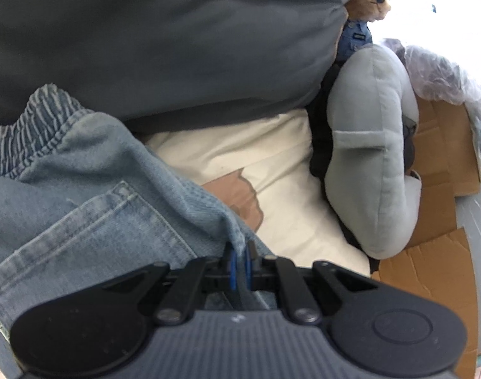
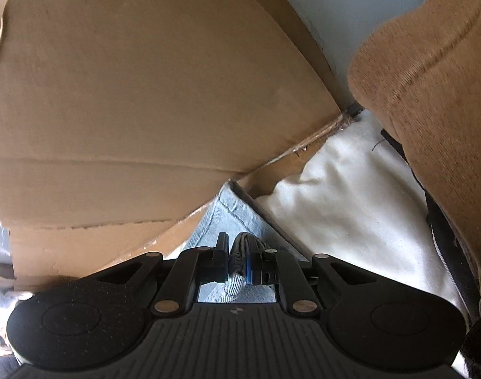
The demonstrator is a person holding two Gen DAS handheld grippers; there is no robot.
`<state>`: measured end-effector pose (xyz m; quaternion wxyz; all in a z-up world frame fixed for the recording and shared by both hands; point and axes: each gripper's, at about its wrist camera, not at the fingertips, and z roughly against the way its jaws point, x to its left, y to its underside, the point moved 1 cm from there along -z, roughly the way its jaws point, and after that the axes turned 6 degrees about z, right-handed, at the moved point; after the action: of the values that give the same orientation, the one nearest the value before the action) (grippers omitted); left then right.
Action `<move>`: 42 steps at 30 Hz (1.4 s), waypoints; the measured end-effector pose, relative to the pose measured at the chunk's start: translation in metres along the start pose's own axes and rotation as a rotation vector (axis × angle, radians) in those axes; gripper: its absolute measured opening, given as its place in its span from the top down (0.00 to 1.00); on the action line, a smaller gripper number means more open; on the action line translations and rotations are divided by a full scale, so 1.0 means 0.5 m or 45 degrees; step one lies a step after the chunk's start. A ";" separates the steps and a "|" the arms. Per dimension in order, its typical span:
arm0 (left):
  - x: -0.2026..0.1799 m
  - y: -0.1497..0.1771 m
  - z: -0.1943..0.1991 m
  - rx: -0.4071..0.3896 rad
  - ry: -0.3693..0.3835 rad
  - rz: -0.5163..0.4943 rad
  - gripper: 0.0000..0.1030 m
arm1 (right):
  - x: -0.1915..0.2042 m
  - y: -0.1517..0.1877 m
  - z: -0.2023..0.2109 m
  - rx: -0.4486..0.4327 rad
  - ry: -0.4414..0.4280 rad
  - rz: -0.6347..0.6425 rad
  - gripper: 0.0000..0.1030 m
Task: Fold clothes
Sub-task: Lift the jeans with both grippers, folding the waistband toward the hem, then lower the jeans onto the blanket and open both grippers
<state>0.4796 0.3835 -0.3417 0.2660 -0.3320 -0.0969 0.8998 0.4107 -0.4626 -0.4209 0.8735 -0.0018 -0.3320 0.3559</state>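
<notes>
Light blue jeans with an elastic waistband and a back pocket fill the left of the left wrist view, lying over a white sheet. My left gripper is shut on a fold of the jeans' edge. In the right wrist view my right gripper is shut on a bunched denim edge of the same jeans, close to a cardboard box.
A large grey cushion lies behind the jeans. A grey plush toy, a teddy bear and flattened cardboard sit at the right. A big cardboard box and a tan garment crowd the right gripper.
</notes>
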 end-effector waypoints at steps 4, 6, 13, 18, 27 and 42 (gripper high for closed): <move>-0.009 -0.008 0.003 0.017 0.008 -0.006 0.94 | 0.008 0.006 0.007 -0.054 0.035 -0.025 0.91; -0.012 -0.010 0.003 0.023 0.012 -0.009 0.94 | 0.007 0.010 0.010 -0.072 0.051 -0.044 0.91; -0.020 -0.011 0.003 0.034 0.053 0.008 0.94 | 0.002 0.018 0.008 -0.117 0.078 -0.088 0.92; -0.039 -0.010 -0.005 0.030 0.059 -0.003 0.94 | 0.003 0.013 0.010 -0.156 0.063 -0.097 0.92; -0.030 -0.007 -0.069 0.022 -0.041 0.059 0.89 | -0.023 0.014 -0.006 -0.220 0.018 -0.071 0.89; -0.276 0.015 0.019 0.122 -0.209 -0.403 0.66 | -0.007 0.094 0.029 -0.092 -0.234 0.223 0.70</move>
<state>0.5583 0.3023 -0.2615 0.4110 -0.2251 -0.1264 0.8743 0.3711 -0.4330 -0.4230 0.8044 -0.0297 -0.4219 0.4172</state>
